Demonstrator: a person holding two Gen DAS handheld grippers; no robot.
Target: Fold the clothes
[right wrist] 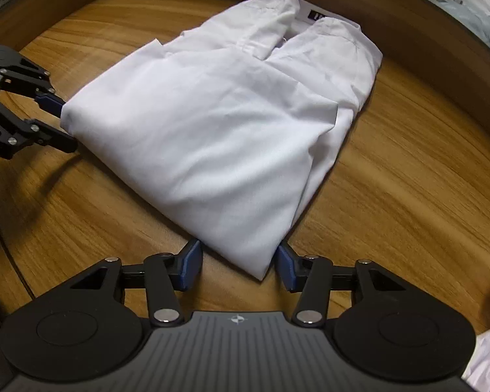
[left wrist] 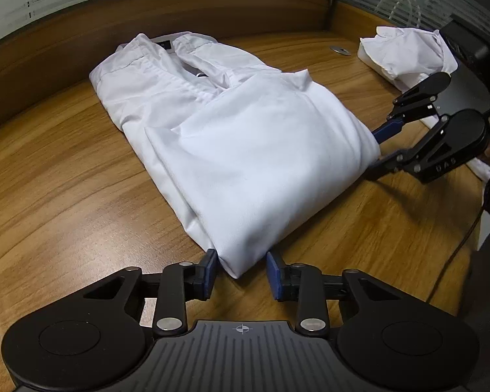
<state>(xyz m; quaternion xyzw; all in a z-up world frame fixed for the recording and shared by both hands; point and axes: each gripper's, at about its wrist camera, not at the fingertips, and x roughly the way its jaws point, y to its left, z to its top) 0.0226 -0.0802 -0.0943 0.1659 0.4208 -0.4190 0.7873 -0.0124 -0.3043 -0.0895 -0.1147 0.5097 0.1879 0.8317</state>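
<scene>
A white shirt (left wrist: 245,150) lies folded into a thick rectangle on the wooden table (left wrist: 65,196), collar and dark label at the far end. My left gripper (left wrist: 241,272) is open, its blue pads (left wrist: 209,271) straddling the shirt's near corner. The right gripper (left wrist: 377,147) shows at the shirt's right edge, fingers either side of another corner. In the right wrist view, the shirt (right wrist: 212,124) fills the middle. My right gripper (right wrist: 238,268) is open around its near corner, and the left gripper (right wrist: 65,121) touches the fold at the left.
A second white garment (left wrist: 408,55) lies bunched at the table's far right, also white cloth (right wrist: 486,359) at the right wrist view's lower right. A metal disc (left wrist: 340,50) sits in the tabletop. A raised wooden rim (left wrist: 179,6) and frosted glass bound the far side. A black cable (left wrist: 457,248) hangs off the right edge.
</scene>
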